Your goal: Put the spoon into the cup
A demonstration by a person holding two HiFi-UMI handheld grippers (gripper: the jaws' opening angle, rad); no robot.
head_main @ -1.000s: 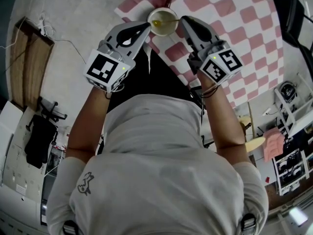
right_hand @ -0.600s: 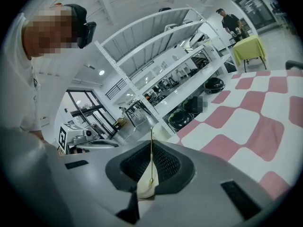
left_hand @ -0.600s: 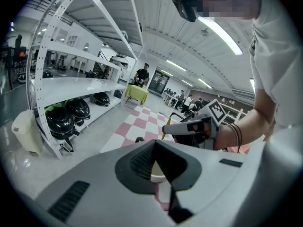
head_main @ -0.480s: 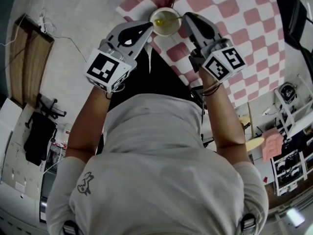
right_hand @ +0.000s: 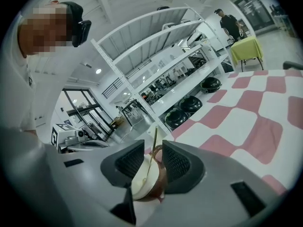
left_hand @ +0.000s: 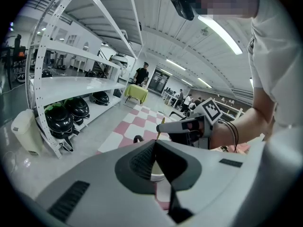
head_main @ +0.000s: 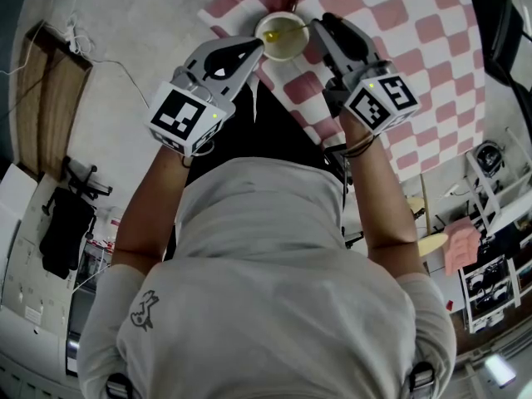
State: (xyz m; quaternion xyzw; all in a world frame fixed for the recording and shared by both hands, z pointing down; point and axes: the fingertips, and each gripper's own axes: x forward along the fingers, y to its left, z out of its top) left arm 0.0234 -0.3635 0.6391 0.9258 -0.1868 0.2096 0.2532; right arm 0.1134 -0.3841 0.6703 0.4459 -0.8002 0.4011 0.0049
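A brown cup (head_main: 278, 38) with a cream inside stands at the near edge of the pink-and-white checked cloth (head_main: 399, 23). A thin gold spoon (head_main: 291, 32) lies in it, bowl down, handle leaning over the rim to the right. My right gripper (head_main: 320, 26) is at the cup's right. It is open, and the spoon handle (right_hand: 154, 138) rises in the gap between its pads, with the cup (right_hand: 144, 181) below. My left gripper (head_main: 256, 48) is against the cup's left side with its jaws shut tip to tip. The left gripper view shows the cup (left_hand: 158, 176) under those jaws and the right gripper (left_hand: 187, 126) beyond.
White shelving (left_hand: 71, 86) holding black helmets (left_hand: 59, 117) stands beyond the cloth. A dark chair (head_main: 499, 23) is at the cloth's far right. The person's own body fills the lower head view. People stand far off in the hall.
My right gripper has edged up and to the right beside the cup. The spoon stays in the cup. My left gripper has barely moved.
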